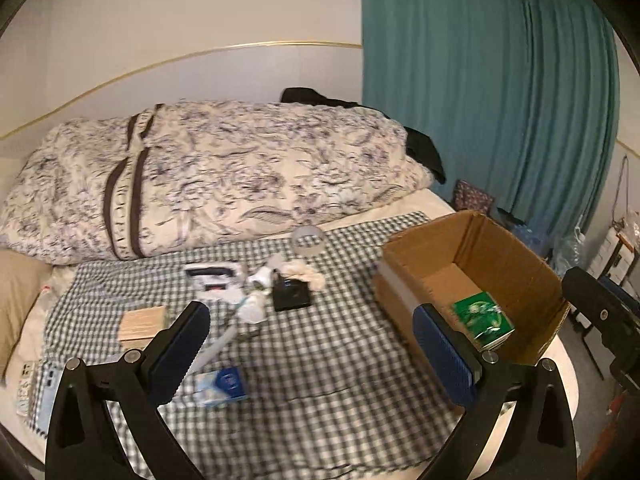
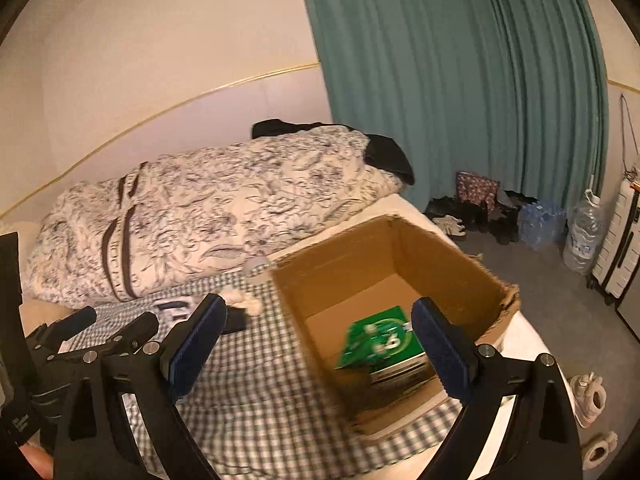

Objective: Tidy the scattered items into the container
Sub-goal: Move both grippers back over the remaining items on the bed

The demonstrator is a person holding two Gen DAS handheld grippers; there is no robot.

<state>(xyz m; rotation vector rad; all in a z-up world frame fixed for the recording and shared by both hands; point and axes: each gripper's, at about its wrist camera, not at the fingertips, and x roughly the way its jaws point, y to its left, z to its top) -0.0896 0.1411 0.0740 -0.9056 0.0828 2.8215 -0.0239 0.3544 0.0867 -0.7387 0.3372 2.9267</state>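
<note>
On the checked cloth, a wooden block, blue packet and black box lie loose. Both tongs, left gripper and right gripper, gape empty. The cardboard box, holding a green pack, sits near the bed's edge; a nudge might tip it.

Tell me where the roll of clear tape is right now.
In the left wrist view the roll of clear tape lies on the checked cloth, at its far edge by the folded floral duvet, left of the cardboard box.
</note>
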